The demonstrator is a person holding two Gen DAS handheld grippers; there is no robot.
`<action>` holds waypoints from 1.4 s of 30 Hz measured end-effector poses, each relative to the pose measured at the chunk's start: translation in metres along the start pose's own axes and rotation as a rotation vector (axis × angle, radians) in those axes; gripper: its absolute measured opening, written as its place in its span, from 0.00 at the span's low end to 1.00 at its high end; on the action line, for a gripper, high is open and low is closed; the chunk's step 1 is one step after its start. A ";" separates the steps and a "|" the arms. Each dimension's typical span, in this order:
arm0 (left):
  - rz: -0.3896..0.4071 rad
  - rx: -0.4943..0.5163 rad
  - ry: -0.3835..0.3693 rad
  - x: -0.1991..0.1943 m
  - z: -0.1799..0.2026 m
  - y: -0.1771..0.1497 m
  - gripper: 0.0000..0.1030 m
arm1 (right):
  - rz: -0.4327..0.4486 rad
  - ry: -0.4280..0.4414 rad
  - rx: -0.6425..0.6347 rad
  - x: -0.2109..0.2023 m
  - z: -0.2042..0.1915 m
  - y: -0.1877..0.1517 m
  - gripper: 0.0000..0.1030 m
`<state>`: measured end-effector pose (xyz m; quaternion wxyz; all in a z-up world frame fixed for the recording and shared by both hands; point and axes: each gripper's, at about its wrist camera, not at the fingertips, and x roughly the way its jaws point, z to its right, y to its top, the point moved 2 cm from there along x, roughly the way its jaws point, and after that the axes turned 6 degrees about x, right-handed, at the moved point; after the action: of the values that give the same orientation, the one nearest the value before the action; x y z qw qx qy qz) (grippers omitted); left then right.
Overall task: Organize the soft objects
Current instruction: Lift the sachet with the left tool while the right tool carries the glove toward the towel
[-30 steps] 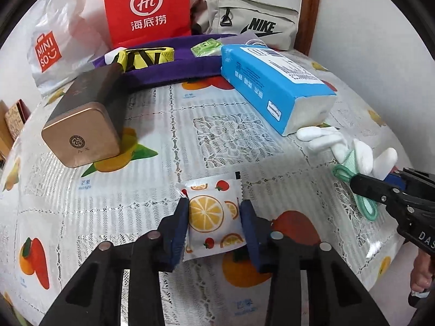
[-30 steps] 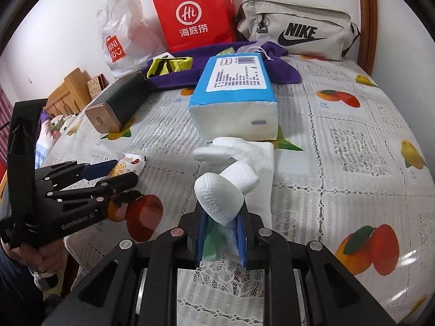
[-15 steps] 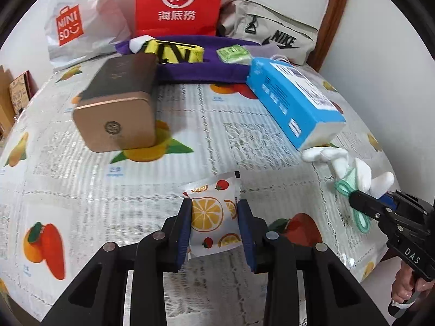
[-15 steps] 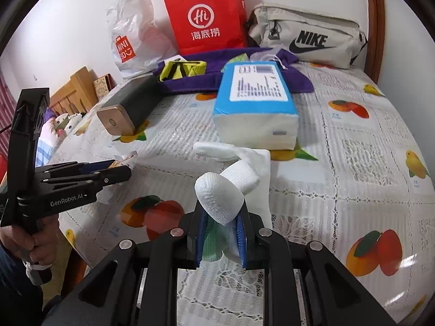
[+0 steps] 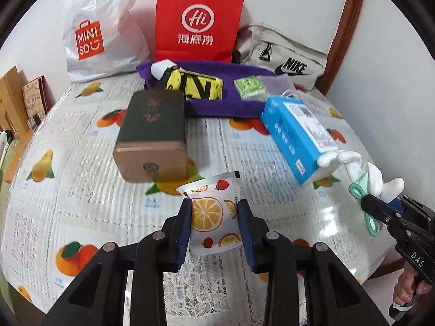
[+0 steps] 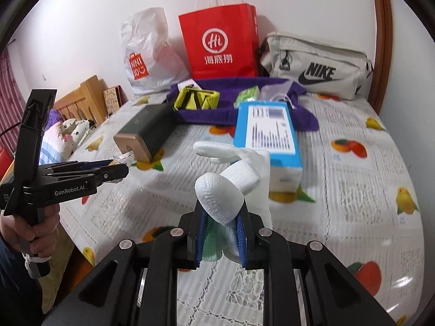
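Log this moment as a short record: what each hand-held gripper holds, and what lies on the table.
left hand-held gripper: shut on the fruit-print packet, lifted off the table
right hand-held gripper: shut on the white glove, by its green cuff
table: fruit-print cloth
centre: blue tissue pack, dark tin box
back edge: purple cloth bearing a yellow pouch and a green packet
against wall: red paper bag, white plastic bag, beige bag
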<state>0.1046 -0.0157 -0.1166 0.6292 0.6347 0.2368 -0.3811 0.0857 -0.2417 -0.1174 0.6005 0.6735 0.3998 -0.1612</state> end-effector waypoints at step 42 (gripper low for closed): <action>0.084 -0.056 0.039 0.000 -0.050 0.112 0.31 | 0.065 0.059 -0.036 0.039 -0.011 0.127 0.19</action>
<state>0.2014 0.0228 -0.0518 0.6574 0.6336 0.2325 -0.3351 0.2002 -0.2125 -0.0559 0.6054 0.6797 0.3981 -0.1142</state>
